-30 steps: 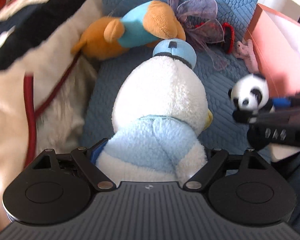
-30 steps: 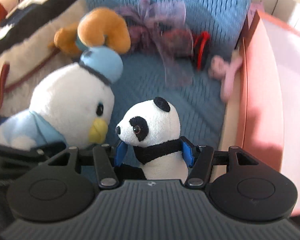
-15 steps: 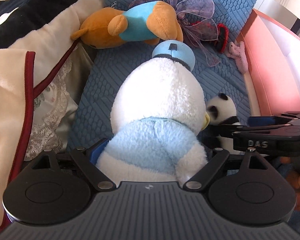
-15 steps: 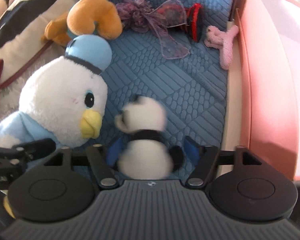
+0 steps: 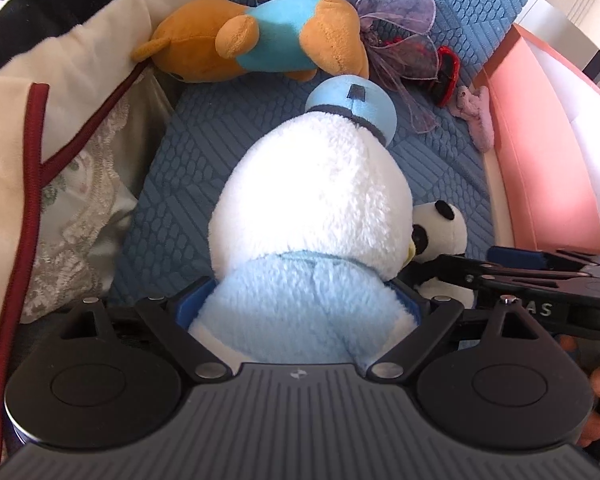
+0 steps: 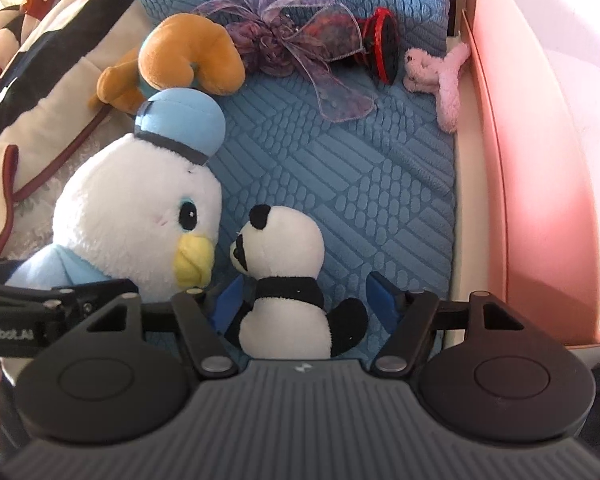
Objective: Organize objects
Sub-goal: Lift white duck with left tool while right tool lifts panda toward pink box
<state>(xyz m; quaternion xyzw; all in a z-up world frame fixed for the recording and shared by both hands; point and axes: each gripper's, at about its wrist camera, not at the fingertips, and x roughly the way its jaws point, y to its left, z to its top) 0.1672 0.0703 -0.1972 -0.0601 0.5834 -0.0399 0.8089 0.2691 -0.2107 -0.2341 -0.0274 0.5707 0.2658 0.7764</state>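
Observation:
A white duck plush (image 5: 312,184) with a light blue cap and jacket stands on the blue quilted mat (image 5: 204,152). My left gripper (image 5: 300,300) is shut on its light blue body, the blue pads pressing both sides. Right beside the duck's beak stands a small panda plush (image 6: 284,248), upright on the mat. My right gripper (image 6: 304,292) straddles the panda; its jaws are closing, but the blue pads stand clear of it. The panda (image 5: 440,228) peeks out to the right of the duck in the left wrist view, with the right gripper (image 5: 540,276) in front of it.
At the back of the mat lie an orange plush in a teal shirt (image 5: 260,40), a purple ribbon bow (image 6: 292,36), a red-and-black item (image 6: 384,48) and a small pink plush (image 6: 440,76). A pink bin wall (image 6: 540,160) borders the right; folded blankets (image 5: 40,120) crowd the left.
The panda was gripped and held up by my right gripper; it now stands on the mat by the duck's beak, with the jaws apart from it. The left grip on the duck is unchanged.

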